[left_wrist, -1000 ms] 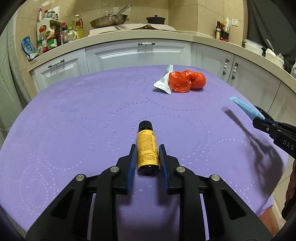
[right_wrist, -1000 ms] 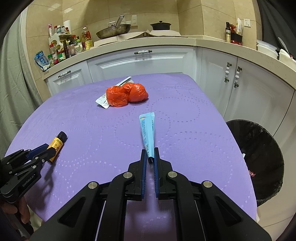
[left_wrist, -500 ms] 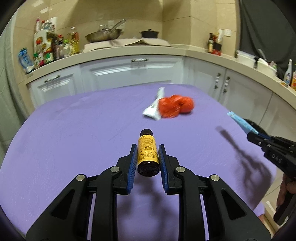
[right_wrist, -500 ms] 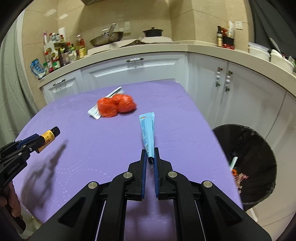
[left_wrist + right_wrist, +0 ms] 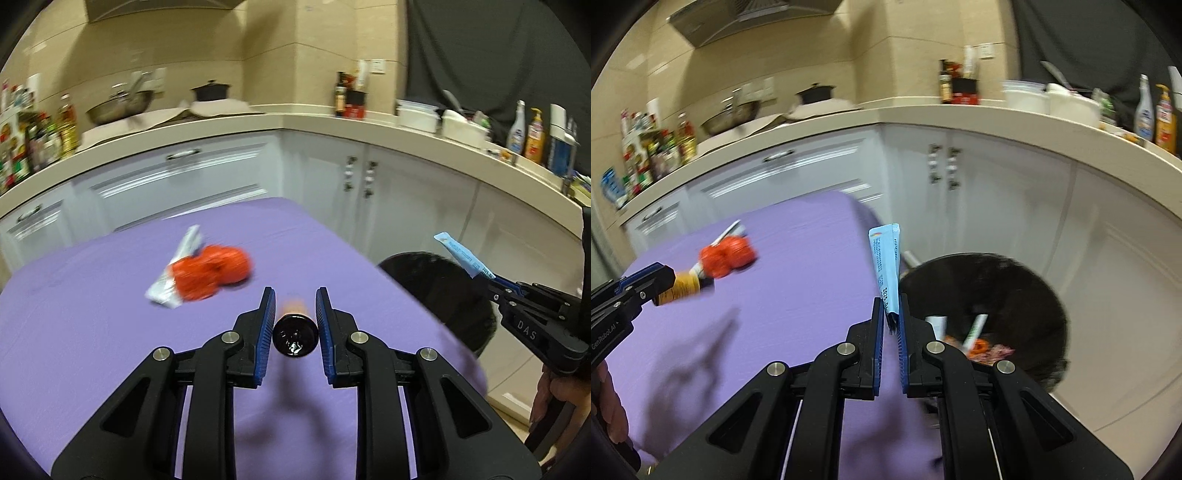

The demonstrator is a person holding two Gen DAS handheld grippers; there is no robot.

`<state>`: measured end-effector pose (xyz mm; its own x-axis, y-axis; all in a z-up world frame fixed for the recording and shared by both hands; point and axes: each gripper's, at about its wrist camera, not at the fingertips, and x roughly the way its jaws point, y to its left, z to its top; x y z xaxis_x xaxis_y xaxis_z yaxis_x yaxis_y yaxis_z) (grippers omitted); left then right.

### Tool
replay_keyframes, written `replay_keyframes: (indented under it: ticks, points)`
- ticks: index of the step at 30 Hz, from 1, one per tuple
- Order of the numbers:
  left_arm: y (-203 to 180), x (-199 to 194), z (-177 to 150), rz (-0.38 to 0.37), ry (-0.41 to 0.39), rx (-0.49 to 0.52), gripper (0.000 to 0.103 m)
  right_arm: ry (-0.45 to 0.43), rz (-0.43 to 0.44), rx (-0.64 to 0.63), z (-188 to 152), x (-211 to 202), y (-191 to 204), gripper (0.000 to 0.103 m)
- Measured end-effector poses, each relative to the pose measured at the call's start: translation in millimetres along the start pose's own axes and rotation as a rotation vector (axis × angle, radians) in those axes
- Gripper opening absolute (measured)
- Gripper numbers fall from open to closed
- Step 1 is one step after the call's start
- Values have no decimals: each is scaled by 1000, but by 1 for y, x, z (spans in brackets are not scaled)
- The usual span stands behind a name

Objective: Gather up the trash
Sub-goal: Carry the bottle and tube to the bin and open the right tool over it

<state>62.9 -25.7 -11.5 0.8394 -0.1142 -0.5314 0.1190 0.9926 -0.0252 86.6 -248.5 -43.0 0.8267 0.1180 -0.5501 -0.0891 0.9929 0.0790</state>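
Both tools have swung toward the bin: left tool pinching the bottle, right tool pinching the sachet; red bag left on the tabletop.

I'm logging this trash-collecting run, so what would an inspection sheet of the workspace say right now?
Surface: purple table, patterned cloth.
Job's things: brown bottle and blue sachet held in the air; orange bag on a white wrapper lying on the table; black bin beside it, trash inside.
Clutter: nothing seen.
Grippers: left tool shut on bottle; right tool shut on sachet.
Cables: nothing seen.
Surroundings: white cabinets, crowded counter.
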Motion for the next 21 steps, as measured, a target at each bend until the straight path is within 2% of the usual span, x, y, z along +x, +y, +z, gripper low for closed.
replay_keyframes:
  ticks: [1, 2, 3, 12, 15, 19, 21]
  points:
    - [-9, 6, 4, -14, 4, 11, 21, -3, -13, 7, 0, 0, -6, 8]
    - [-19, 13, 7, -32, 10, 21, 7, -5, -23, 16, 1, 0, -12, 8]
    - [-26, 19, 9, -45, 17, 31, 2, -6, -33, 28, 2, 0, -20, 8]
    - [-99, 69, 28, -123, 24, 127, 2, 11, -76, 102, -2, 17, -64, 8]
    - [-105, 78, 34, -142, 42, 117, 2, 25, -78, 120, -5, 25, -73, 8]
    - [-98, 79, 34, -113, 45, 102, 4, 37, -80, 119, -5, 36, -79, 8]
    - [-89, 82, 33, -99, 66, 81, 4, 62, -77, 120, -5, 47, -82, 13]
